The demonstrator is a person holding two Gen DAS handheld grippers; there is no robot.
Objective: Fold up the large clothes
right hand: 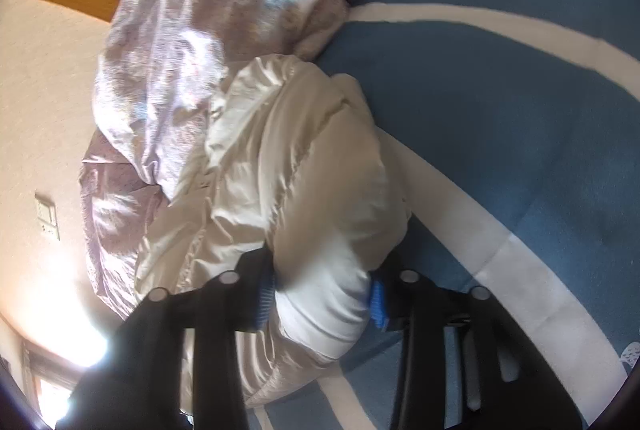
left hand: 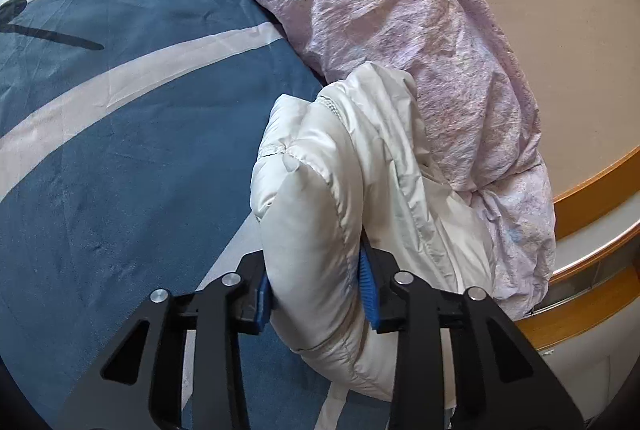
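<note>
White padded jacket (left hand: 320,197) pinched by your left gripper (left hand: 316,294) and right gripper (right hand: 320,298), on blue striped bedspread (left hand: 120,149) beside pink duvet (left hand: 400,29), beige wall (left hand: 560,69) behind.

Black jaws, blue ribbed pads (left hand: 369,282), silver screws (left hand: 403,277)

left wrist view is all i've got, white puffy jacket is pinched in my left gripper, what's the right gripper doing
Observer: The right gripper is shut on the white jacket too, on another padded fold of it.
Operator: anything beside that fold on its side
Observer: Right of the fold lies the blue bedspread with white stripes; the pink quilt is bunched beyond the jacket.
Operator: is the jacket lifted off the bed there
Observer: Not that I can see; below the right gripper the jacket rests on the bedspread.
Operator: and my left gripper looks fine to you
Observer: Yes, the left gripper has both blue pads pressed into the jacket.
</note>
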